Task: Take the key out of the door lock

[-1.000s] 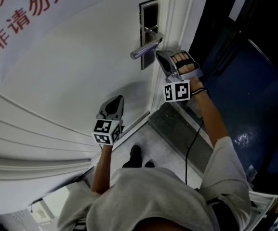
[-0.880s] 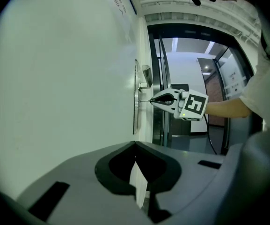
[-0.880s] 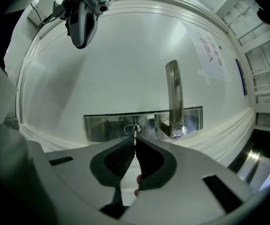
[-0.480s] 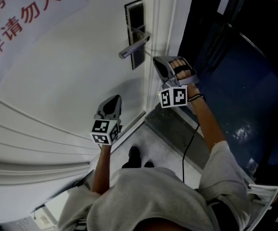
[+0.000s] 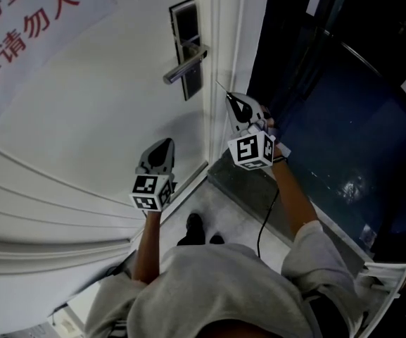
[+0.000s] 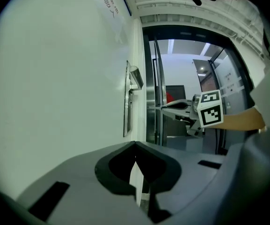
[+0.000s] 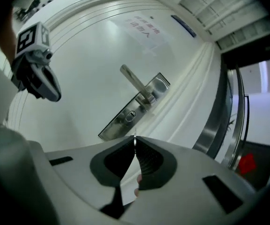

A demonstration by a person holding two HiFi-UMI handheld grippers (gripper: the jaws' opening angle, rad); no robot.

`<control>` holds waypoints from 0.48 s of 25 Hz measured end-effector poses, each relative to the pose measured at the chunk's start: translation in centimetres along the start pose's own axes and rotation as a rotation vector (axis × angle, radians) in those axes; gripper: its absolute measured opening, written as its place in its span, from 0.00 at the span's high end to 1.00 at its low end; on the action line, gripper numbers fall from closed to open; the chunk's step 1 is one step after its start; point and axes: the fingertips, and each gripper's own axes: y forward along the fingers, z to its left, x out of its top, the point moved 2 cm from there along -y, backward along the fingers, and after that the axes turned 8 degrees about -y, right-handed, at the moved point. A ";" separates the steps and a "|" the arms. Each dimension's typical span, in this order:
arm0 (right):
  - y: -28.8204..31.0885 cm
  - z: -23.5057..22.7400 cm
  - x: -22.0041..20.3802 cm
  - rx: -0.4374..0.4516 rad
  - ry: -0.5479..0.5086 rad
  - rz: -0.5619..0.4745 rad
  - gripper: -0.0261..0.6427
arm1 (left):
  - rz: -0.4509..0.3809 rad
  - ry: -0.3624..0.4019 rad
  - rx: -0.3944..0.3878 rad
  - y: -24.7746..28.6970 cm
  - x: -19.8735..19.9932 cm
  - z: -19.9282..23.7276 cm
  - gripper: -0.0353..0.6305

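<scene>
**Metal key is out of the lock on a tip-only pinch, so a drop is the main risk**

Right gripper (image 5: 232,99) is clenched on the key (image 7: 135,139). The blade sits edge-on at the very jaw tips, and little of it shows deeper between the jaws. The keyhole (image 7: 130,116) ahead of the tips looks empty, so I'd call extraction done apart from backing away. The lock plate (image 7: 118,124) and lever handle (image 7: 134,82) sit just beyond the tips, not touching them. Left gripper (image 6: 135,143) is clenched on nothing. It is well off to the right gripper's left, facing the door (image 5: 104,104), and not placed to catch anything.

Failure modes as I read it:
- The pinch is on thin, smooth metal. Any easing of the squeeze, or a jerk, could let the key pivot or slide out and fall to the floor (image 5: 224,220) below the gripper.
- The blade pokes forward past the jaws. A swing toward the door edge or handle could knock it loose.
- I can't tell how much of the key's head is inside the jaws, so grip margin is unknown.
</scene>
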 end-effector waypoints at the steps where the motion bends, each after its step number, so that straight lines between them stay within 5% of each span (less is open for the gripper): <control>1: -0.4 0.1 -0.3 0.000 0.075 0.004 0.92 | 0.001 0.001 0.000 0.0 0.0 0.0 0.92; 6: -2.0 1.6 -2.5 0.001 0.361 0.034 0.92 | 0.000 0.001 0.001 0.0 -0.1 0.1 0.92; 12: -4.2 3.3 -4.4 -0.021 0.507 0.079 0.92 | -0.001 0.004 0.011 -0.2 -0.5 0.6 0.92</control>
